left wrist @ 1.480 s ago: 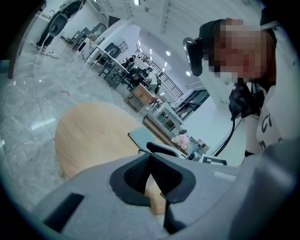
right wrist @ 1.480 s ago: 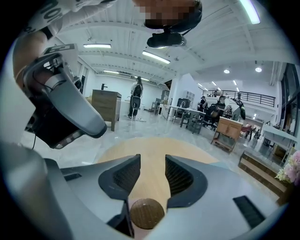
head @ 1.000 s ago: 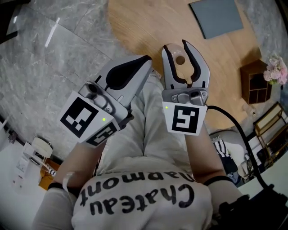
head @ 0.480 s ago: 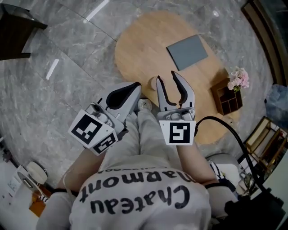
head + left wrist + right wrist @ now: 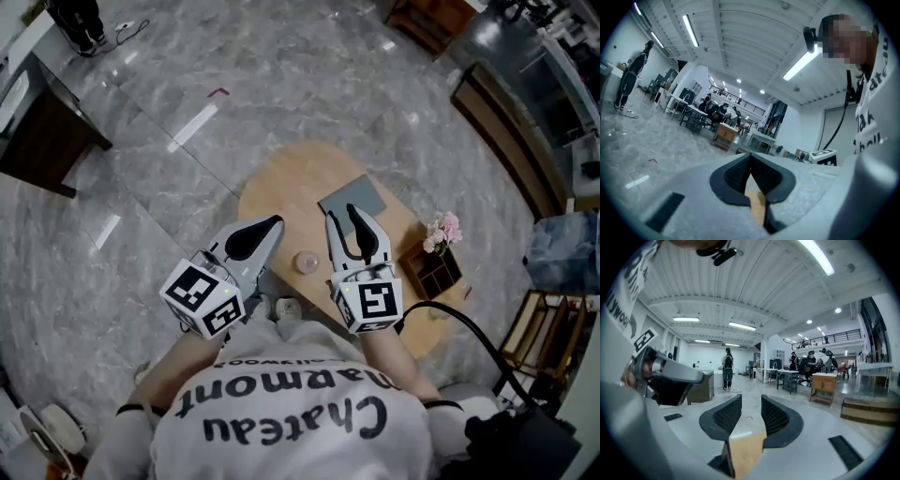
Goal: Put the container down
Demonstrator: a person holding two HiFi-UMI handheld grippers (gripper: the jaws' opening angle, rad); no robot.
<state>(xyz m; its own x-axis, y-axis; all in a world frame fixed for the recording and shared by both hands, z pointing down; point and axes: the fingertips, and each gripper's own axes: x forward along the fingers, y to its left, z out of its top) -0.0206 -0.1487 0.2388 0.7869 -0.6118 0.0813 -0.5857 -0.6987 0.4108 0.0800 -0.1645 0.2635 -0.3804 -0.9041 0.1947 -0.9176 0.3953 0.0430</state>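
Grey marble floor (image 5: 141, 187) surrounds an oval wooden counter (image 5: 281, 197). The small round container (image 5: 306, 262) stands on the counter, between the two tools and touching neither. The left tool (image 5: 272, 223) has its jaws pressed together at the tips, with nothing between them. The right tool (image 5: 340, 216) has its jaws apart and empty, over the edge of a grey mat (image 5: 361, 195). A wooden organiser (image 5: 433, 272) with pink flowers (image 5: 442, 228) sits at the counter's right.

One oval wooden desk (image 5: 281, 197), carrying one grey mat (image 5: 354, 199), one small round container (image 5: 306, 262), one compartmented wooden box (image 5: 433, 274) and seemingly a single bunch of pink flowers (image 5: 442, 228). Two tongs: left tongs (image 5: 270, 224), right tongs (image 5: 341, 214).
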